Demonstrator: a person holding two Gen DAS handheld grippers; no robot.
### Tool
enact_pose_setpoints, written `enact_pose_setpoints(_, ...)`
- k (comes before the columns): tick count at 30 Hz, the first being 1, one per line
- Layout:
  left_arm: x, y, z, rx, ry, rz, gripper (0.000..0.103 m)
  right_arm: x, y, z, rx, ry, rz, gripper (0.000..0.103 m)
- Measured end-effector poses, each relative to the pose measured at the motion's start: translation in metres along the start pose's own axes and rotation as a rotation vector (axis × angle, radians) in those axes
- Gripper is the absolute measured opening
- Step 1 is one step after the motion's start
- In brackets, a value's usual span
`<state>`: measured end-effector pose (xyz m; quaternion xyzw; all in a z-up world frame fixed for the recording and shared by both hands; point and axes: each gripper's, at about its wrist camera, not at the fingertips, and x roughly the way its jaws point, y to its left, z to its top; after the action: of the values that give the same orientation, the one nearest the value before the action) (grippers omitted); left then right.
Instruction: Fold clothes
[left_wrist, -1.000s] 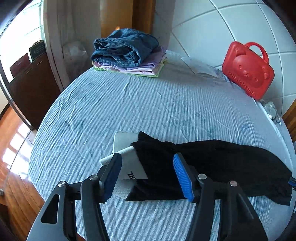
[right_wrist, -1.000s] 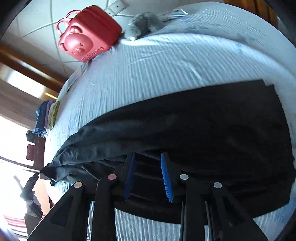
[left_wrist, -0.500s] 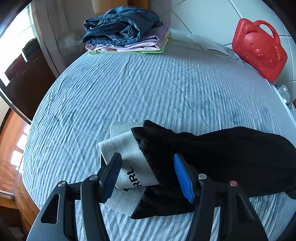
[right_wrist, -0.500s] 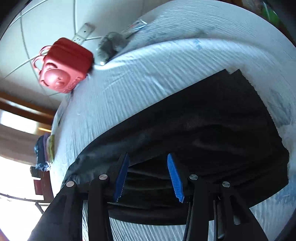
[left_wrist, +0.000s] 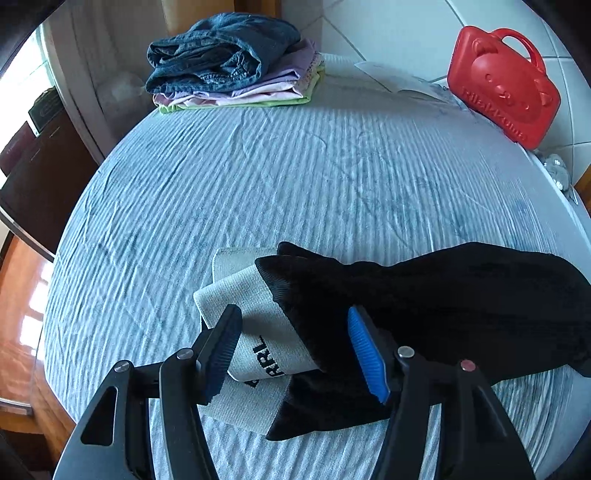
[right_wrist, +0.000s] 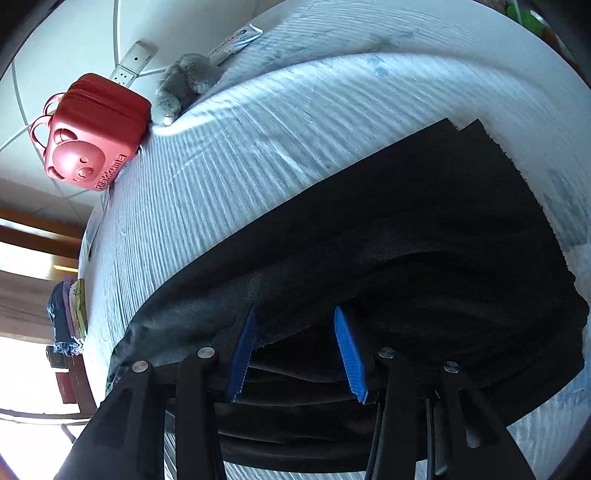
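Note:
A black garment (left_wrist: 436, 306) with a grey lettered waistband (left_wrist: 251, 317) lies folded lengthwise on the light blue striped bed (left_wrist: 280, 177). My left gripper (left_wrist: 295, 350) is open and empty, hovering over the waistband end. In the right wrist view the same black garment (right_wrist: 388, 240) fills the foreground. My right gripper (right_wrist: 295, 354) is open just above its near edge, holding nothing.
A stack of folded clothes topped with jeans (left_wrist: 225, 62) sits at the bed's far left corner. A red bear-shaped case (left_wrist: 506, 85) leans on the tiled wall; it also shows in the right wrist view (right_wrist: 88, 133), next to a grey plush toy (right_wrist: 184, 85).
Both cameras have shifted a little over the garment. The right gripper's jaws have opened wider. The garment's waistband end has bunched slightly.

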<state>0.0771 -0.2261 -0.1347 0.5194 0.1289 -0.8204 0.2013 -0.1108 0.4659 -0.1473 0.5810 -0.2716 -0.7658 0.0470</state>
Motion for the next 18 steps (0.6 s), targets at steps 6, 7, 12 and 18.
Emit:
enact_pose_setpoints(6, -0.021, -0.008, 0.008, 0.038, -0.060, 0.007, 0.007, 0.003, 0.008, 0.001, -0.049, -0.016, -0.075, 0.003)
enact_pose_setpoints(7, -0.026, -0.009, 0.010, 0.045, -0.078, 0.010, 0.005, 0.000, 0.009, 0.001, -0.050, -0.032, -0.062, 0.003)
enact_pose_setpoints(12, -0.056, -0.015, 0.018, 0.078, -0.162, 0.020, 0.005, -0.037, 0.013, -0.006, -0.057, -0.152, 0.036, 0.002)
enact_pose_setpoints(18, -0.081, 0.003, 0.012, 0.065, -0.197, 0.012, 0.004, -0.100, -0.002, -0.042, -0.031, -0.233, 0.134, 0.002)
